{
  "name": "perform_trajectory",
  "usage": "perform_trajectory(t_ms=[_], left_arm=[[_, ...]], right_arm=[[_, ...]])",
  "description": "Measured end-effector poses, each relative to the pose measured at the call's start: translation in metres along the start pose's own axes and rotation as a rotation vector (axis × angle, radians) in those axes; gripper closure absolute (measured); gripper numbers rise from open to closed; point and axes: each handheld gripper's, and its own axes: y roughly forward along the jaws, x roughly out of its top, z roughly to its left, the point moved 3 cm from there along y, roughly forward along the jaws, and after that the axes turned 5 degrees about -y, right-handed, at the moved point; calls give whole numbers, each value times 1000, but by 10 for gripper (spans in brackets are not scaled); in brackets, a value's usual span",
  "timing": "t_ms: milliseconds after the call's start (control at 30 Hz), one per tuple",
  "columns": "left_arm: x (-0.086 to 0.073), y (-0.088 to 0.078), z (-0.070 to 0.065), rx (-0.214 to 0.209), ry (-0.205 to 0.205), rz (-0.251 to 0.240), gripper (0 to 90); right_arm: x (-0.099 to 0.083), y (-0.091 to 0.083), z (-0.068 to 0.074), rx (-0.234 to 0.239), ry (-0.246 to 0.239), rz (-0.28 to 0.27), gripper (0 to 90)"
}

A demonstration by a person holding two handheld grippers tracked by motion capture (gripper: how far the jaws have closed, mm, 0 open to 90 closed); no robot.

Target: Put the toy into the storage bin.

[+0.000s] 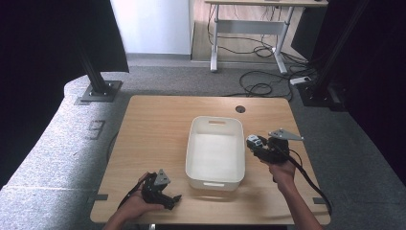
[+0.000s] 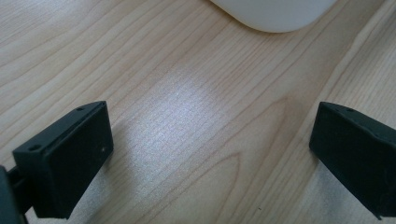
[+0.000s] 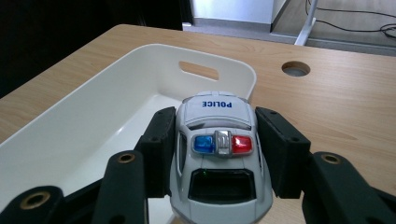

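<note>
1. Toy police car (image 3: 217, 163): glossy moulded plastic, with clear red and blue roof lights.
2. Bin (image 1: 215, 148): smooth white plastic with a satin sheen.
3. Table (image 1: 158, 129): pale wood-grain top, matt.
4. Right gripper (image 3: 217, 151): matt black pads.

Wooden table (image 1: 158, 124), round hole (image 1: 240, 109); desk (image 1: 249, 19), cables (image 1: 261, 86) beyond.

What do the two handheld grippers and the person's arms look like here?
Both the left gripper and the right gripper are black, each topped by a grey three-cornered plate and trailing a black cable. Their fingers are blocky black pads with small screw holes. The forearms show no sleeves.
</note>
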Motion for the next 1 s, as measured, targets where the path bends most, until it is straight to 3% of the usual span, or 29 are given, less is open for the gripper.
perform_trajectory(t_ms=[700, 1000], left_arm=[[0, 0, 0, 1, -1, -1, 0], [0, 0, 0, 1, -1, -1, 0]], right_arm=[[13, 14, 31, 46, -43, 16, 503], [13, 19, 32, 52, -30, 22, 503]])
